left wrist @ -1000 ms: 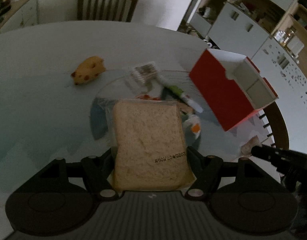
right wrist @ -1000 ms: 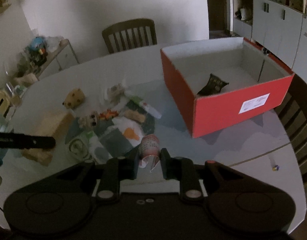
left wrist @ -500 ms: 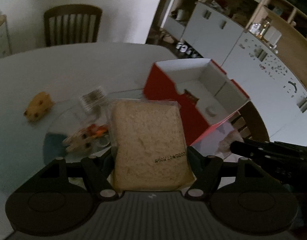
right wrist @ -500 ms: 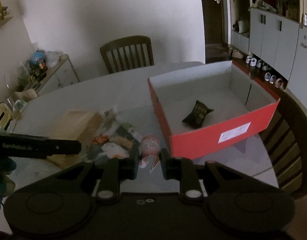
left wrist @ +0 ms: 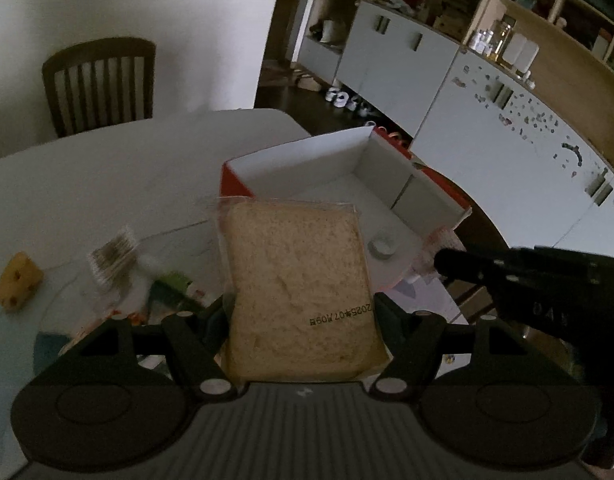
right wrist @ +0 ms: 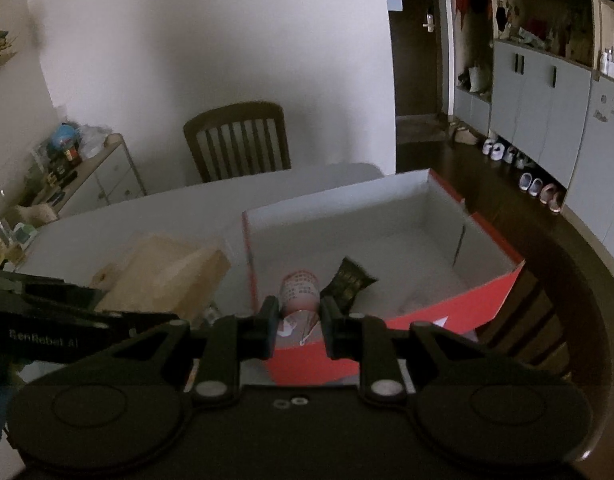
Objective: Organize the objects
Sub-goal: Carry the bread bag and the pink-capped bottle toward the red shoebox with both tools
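The left gripper (left wrist: 303, 316) has its jaws set wide and pressed against both sides of a slice of pale bread sealed in a clear plastic wrapper (left wrist: 297, 288) with a date printed near its lower edge. The wrapped bread stands out forward from the black fingers (left wrist: 195, 344), flat face up to the camera, and its far edge overlaps the near corner of the red cardboard box with a white inside (left wrist: 347, 172).

The right gripper (right wrist: 299, 322) is nearly closed, its jaws pinching the crumpled lower end of a small pink-and-white printed packet (right wrist: 299, 290). The packet rises between the fingertips and sits in line with the box's near red wall (right wrist: 387, 332), in front of the box's open white interior. Whether it is over the box or just short of it cannot be told.

Inside the box, just to the right of the packet in the right wrist view, lies a small dark crinkled wrapper (right wrist: 347, 282). In the left wrist view a small round whitish object (left wrist: 383, 246) rests on the box floor near the bread's right edge.

The box stands on a pale round table (left wrist: 107, 172). To the left of the bread on the table lie a yellow cheese-shaped wedge (left wrist: 19, 280) and a blurred heap of small packets (left wrist: 119, 256). A dark wooden slat-backed chair (right wrist: 237, 142) stands beyond the table against a white wall.
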### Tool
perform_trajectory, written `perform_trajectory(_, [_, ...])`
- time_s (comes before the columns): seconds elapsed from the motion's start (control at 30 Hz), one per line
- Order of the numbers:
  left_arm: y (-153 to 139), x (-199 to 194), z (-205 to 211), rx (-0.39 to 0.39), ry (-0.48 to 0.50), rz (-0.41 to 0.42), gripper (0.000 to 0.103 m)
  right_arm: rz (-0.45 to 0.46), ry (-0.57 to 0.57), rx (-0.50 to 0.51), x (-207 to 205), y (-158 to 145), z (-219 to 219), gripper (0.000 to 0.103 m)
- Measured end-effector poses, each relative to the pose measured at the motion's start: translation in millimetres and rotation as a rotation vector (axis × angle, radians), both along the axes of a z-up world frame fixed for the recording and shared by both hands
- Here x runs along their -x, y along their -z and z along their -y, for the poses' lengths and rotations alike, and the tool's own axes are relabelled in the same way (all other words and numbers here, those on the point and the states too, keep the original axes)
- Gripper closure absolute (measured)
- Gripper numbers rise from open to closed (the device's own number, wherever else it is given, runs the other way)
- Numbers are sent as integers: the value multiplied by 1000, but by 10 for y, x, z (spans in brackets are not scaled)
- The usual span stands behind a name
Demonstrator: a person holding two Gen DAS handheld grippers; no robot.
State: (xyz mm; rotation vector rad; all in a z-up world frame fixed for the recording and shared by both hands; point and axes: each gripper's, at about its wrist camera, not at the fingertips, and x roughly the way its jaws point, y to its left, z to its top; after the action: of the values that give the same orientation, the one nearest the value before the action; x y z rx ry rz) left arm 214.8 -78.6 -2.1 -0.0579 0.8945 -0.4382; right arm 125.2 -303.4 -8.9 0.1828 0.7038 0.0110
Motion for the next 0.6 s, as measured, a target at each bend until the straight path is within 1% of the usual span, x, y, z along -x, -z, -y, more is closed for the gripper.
perform_trajectory(0.13, [-21,-122,254,-23,17,18,30,20,10,12,-94,-10,189,81])
perform_trajectory(0.3, [-9,-320,536,-45,32,15,30,22,23,14,-256,18,413,81])
perform_trajectory(0.6, [107,-744,951,-102,42,11,30,-19,45,17,-618,156,795,81])
